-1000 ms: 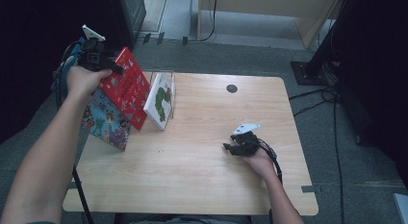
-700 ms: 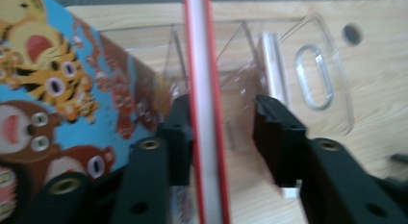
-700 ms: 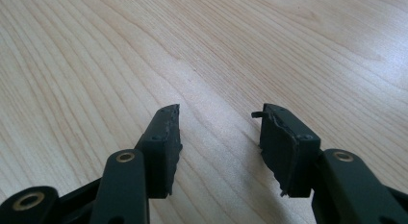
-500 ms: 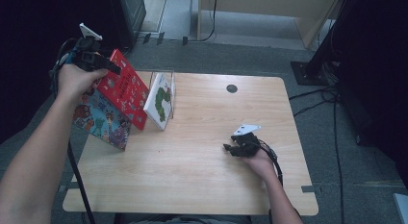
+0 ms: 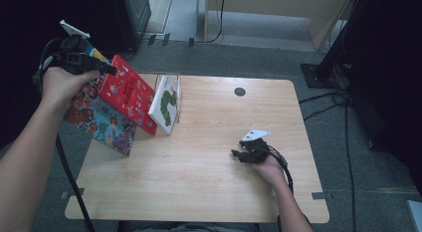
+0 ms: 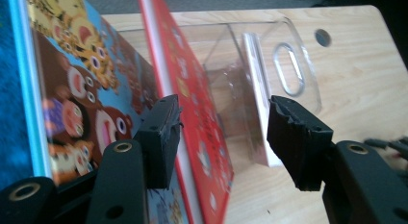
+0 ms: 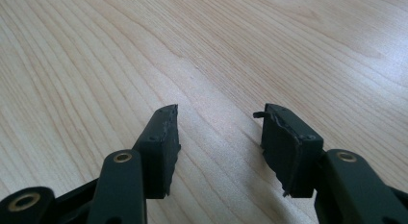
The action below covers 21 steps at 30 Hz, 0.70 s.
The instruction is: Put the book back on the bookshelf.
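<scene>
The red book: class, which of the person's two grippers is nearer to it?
Left. The left gripper is at the top edge of the red book, its jaws open astride it. The right gripper rests far across the table, open over bare wood.

High overhead view of table (image 5: 209, 157); two close low gripper-mounted views.

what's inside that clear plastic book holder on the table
One white book with a green caterpillar cover leans inside the clear holder. The red book hides the holder's left end, so whatever sits there is covered.
</scene>
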Available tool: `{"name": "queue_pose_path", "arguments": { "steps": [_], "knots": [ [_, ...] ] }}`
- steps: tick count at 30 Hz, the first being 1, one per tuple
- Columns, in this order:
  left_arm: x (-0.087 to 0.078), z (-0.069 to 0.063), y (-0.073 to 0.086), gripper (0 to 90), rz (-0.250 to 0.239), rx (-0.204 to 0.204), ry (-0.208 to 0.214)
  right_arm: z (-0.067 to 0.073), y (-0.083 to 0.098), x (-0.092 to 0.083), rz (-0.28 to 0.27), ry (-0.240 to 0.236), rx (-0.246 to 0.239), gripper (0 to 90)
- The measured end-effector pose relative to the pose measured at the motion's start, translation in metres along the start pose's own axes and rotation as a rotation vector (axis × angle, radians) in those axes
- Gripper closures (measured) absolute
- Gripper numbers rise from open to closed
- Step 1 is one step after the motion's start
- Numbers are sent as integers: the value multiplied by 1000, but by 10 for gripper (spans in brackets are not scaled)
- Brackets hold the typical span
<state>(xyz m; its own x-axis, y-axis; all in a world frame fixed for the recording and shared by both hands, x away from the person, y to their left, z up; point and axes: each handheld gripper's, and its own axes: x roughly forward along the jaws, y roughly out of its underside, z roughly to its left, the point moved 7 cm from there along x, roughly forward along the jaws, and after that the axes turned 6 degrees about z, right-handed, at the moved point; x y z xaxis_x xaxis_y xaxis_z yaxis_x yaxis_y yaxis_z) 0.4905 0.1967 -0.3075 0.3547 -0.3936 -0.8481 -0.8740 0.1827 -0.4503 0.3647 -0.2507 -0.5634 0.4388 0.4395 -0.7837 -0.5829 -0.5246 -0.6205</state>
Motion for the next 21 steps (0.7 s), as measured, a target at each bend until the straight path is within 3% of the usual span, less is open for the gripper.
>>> {"name": "queue_pose_path", "arguments": {
  "steps": [7, 12, 21],
  "knots": [
    [-6, -16, 12, 453, -25, 31, 23, 0, 1, 0, -8, -2, -2, 466],
    [-1, -30, 21, 442, -17, 51, 65, 0, 1, 0, -15, -3, 0, 460],
    [16, -50, 46, 431, -8, 110, 75, 0, 2, 0, -29, -4, -6, 444]
  ]
}}
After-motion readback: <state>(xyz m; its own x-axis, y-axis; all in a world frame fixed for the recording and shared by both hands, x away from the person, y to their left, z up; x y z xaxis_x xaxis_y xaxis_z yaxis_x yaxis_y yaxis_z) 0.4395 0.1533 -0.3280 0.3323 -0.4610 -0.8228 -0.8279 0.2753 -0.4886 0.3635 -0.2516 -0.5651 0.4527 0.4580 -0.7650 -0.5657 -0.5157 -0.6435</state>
